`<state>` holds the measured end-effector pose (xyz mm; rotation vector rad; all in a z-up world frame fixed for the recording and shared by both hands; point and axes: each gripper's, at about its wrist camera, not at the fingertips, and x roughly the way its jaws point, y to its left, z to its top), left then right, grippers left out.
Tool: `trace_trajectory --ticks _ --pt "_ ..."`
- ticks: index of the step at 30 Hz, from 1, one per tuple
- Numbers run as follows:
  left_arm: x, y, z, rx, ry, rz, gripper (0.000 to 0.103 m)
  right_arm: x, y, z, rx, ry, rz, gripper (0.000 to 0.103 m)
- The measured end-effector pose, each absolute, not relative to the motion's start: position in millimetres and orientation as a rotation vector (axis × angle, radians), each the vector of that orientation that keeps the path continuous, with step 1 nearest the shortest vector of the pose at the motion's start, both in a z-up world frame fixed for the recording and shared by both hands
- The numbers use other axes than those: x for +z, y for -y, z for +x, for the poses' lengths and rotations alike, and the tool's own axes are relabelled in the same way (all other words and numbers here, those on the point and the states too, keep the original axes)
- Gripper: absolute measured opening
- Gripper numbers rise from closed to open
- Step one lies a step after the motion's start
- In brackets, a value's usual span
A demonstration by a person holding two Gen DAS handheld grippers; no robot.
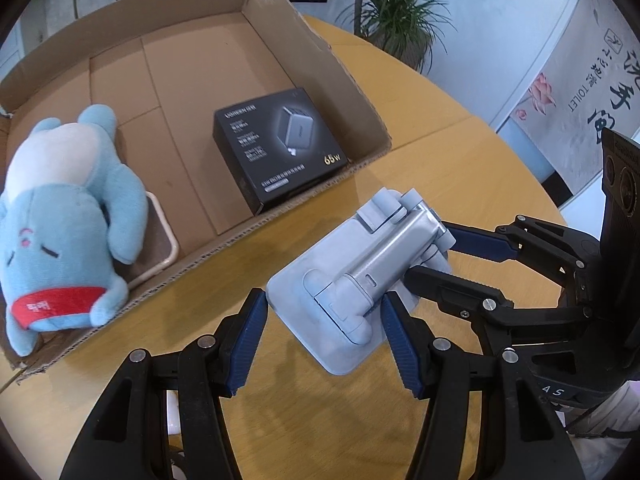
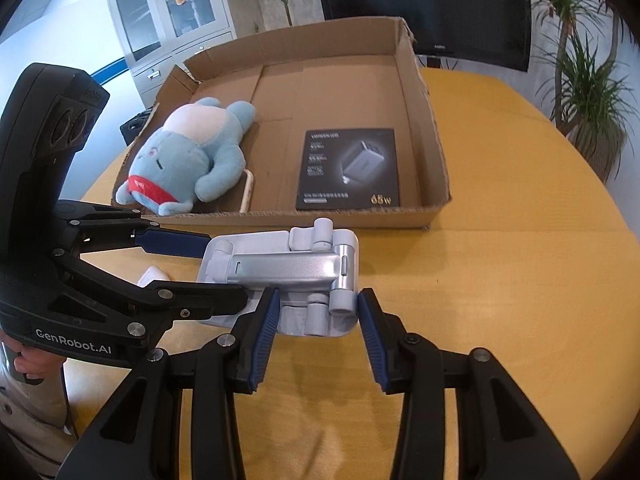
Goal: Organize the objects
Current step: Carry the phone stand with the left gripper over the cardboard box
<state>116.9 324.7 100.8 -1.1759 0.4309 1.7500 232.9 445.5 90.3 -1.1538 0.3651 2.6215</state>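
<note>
A grey folding phone stand point(image 1: 348, 280) point(image 2: 280, 268) hangs just above the yellow table, casting a shadow on the wood. My left gripper point(image 1: 324, 299) point(image 2: 225, 270) is shut on its base plate, the blue pads pressing both edges. My right gripper point(image 2: 319, 297) point(image 1: 430, 254) is shut on the hinge end of the same stand. Beyond it lies a shallow cardboard box point(image 1: 372, 120) point(image 2: 434, 152). Inside are a blue plush toy point(image 1: 68, 220) point(image 2: 188, 152) and a black charger box point(image 1: 280, 152) point(image 2: 348, 168).
A cream-edged flat case point(image 1: 164, 244) point(image 2: 248, 190) lies partly under the plush. A small white case point(image 2: 152, 276) sits on the table point(image 1: 460, 160) point(image 2: 520, 240) by the left gripper. Potted plants point(image 2: 588, 92), a dark screen point(image 2: 432, 4) and a cabinet point(image 2: 168, 20) stand behind.
</note>
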Motion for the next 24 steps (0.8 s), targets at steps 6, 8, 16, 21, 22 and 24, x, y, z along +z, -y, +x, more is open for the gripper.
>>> trace_trajectory --ticks 6,8,16,21,22,24 --pt "112 -316 113 1.788 -0.394 -1.156 0.058 103 -439 222 2.635 -0.316 -1.127 0.038" --pt "113 -314 110 1.798 -0.381 -1.153 0.058 106 -437 218 2.643 -0.300 -1.123 0.038" --pt "124 -302 98 1.836 -0.335 -1.139 0.058 119 -427 202 2.675 -0.243 -1.103 0.038" --pt "127 -295 88 1.852 -0.309 -1.135 0.058 124 -423 193 2.689 -0.216 -1.097 0.038" --pt "127 -294 86 1.854 -0.302 -1.131 0.058 124 -423 191 2.691 -0.207 -1.098 0.038" --pt "126 -293 82 1.854 -0.291 -1.130 0.058 125 -422 187 2.690 -0.189 -1.099 0.038"
